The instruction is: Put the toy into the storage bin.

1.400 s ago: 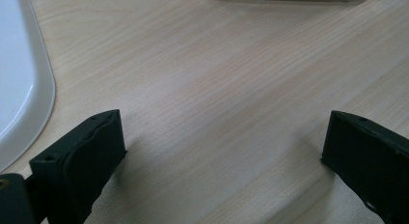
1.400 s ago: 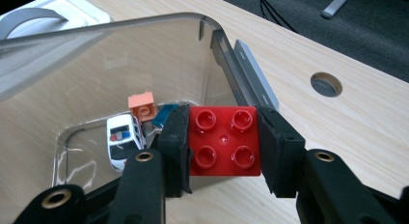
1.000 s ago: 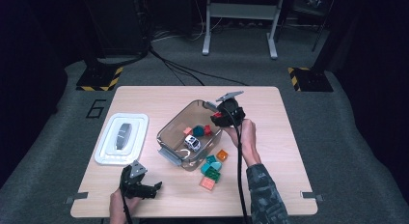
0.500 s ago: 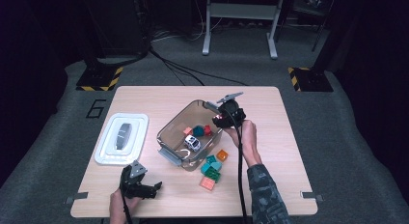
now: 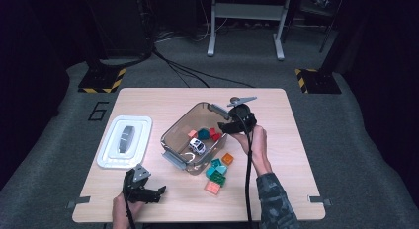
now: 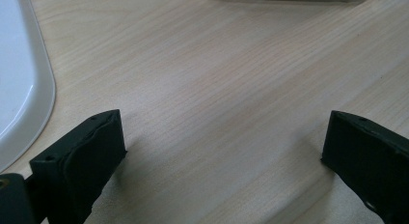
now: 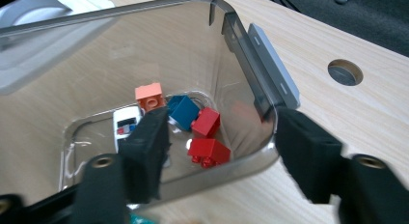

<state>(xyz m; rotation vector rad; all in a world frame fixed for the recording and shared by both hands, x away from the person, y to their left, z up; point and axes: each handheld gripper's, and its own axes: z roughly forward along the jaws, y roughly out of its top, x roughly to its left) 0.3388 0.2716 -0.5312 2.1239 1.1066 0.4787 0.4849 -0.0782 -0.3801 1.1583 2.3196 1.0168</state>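
Several small bricks (image 5: 216,173) lie lower right of the bin (image 5: 180,128), centre frame: light, hard, best pinched across flat sides. Right gripper (image 7: 219,137), just opened, is empty; left gripper (image 6: 224,147) spread.

— What do the grippers look like?
— Left gripper (image 5: 159,191) and right gripper (image 5: 221,126) are black, each with a grey three-cornered plate and a trailing black cable.
— And the jaws?
— Blocky black pads with brass-ringed screw holes behind. The sleeve (image 5: 272,199) behind the right gripper is camouflage.

Toy car (image 7: 126,125) half-hidden (behind jaw)
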